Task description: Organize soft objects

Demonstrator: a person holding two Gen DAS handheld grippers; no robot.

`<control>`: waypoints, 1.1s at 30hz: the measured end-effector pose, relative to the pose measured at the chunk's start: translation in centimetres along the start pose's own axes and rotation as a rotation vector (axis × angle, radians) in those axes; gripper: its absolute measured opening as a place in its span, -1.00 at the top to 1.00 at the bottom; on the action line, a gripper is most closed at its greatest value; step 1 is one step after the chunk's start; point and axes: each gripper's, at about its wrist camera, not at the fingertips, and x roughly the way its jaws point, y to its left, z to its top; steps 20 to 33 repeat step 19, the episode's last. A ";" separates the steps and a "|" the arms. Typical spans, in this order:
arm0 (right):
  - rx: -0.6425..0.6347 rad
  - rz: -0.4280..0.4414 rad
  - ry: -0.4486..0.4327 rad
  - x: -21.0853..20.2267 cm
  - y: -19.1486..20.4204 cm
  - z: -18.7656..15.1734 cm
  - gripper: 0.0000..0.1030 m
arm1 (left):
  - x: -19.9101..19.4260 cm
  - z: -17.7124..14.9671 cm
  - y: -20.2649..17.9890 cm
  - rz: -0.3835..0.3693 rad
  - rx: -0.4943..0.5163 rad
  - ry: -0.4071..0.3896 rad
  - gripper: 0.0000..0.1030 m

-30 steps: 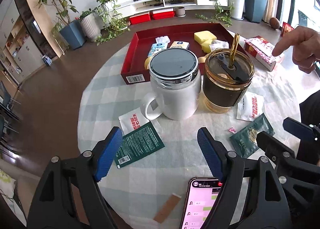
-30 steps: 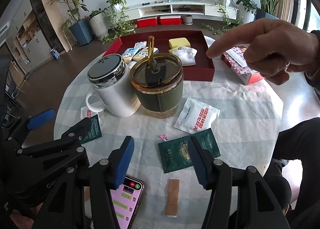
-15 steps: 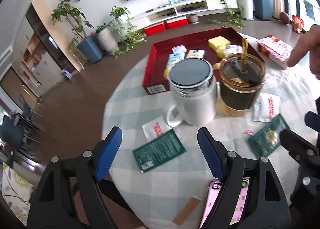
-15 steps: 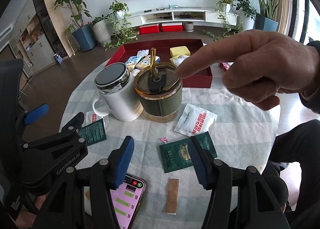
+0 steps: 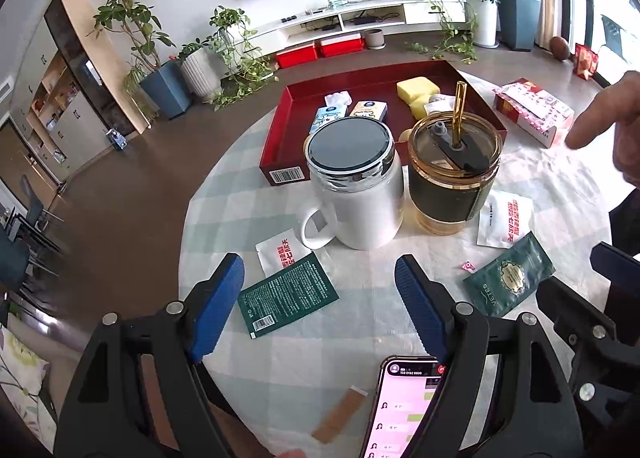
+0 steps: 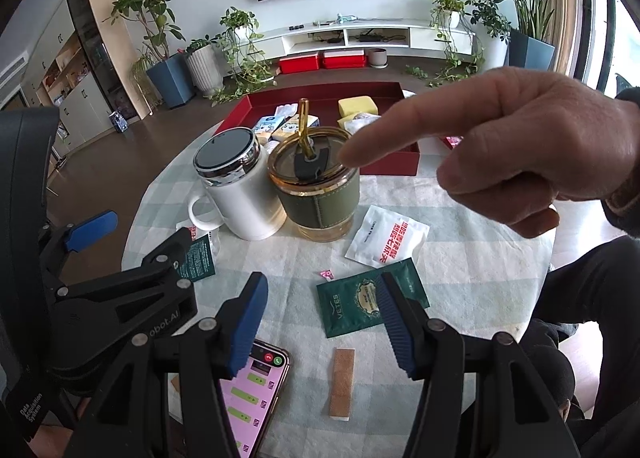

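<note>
Living-room table [image 5: 256, 161]: pointing hand [image 6: 532, 145] has swung over tumbler [image 6: 316, 193] ahead; left gripper [image 5: 320, 306] and right gripper [image 6: 320, 318] gape empty; no sachet grasped yet.

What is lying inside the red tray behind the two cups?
In the red tray lie two small tissue packs, yellow sponges and a white wrapped item. The white mug and glass tumbler cover its near part.

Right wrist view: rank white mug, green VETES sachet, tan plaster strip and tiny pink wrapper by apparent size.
1. white mug
2. green VETES sachet
3. tan plaster strip
4. pink wrapper

The strip lies nearest the camera, yet looks smaller than the sachet.
</note>
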 end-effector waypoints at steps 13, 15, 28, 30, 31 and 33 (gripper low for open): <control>0.025 0.006 -0.022 -0.6 -0.8 -0.4 -0.15 | -0.7 0.0 -0.8 0.073 0.011 -0.026 -0.50; 0.025 0.005 -0.024 -0.7 -0.8 -0.4 -0.15 | -0.8 0.0 -0.7 0.071 0.008 -0.032 -0.50; 0.023 0.008 -0.024 -0.7 -0.9 -0.4 -0.16 | -0.8 0.1 -0.8 0.068 0.021 -0.035 -0.50; 0.023 0.008 -0.024 -0.7 -0.9 -0.4 -0.16 | -0.8 0.1 -0.8 0.068 0.021 -0.035 -0.50; 0.023 0.008 -0.024 -0.7 -0.9 -0.4 -0.16 | -0.8 0.1 -0.8 0.068 0.021 -0.035 -0.50; 0.023 0.008 -0.024 -0.7 -0.9 -0.4 -0.16 | -0.8 0.1 -0.8 0.068 0.021 -0.035 -0.50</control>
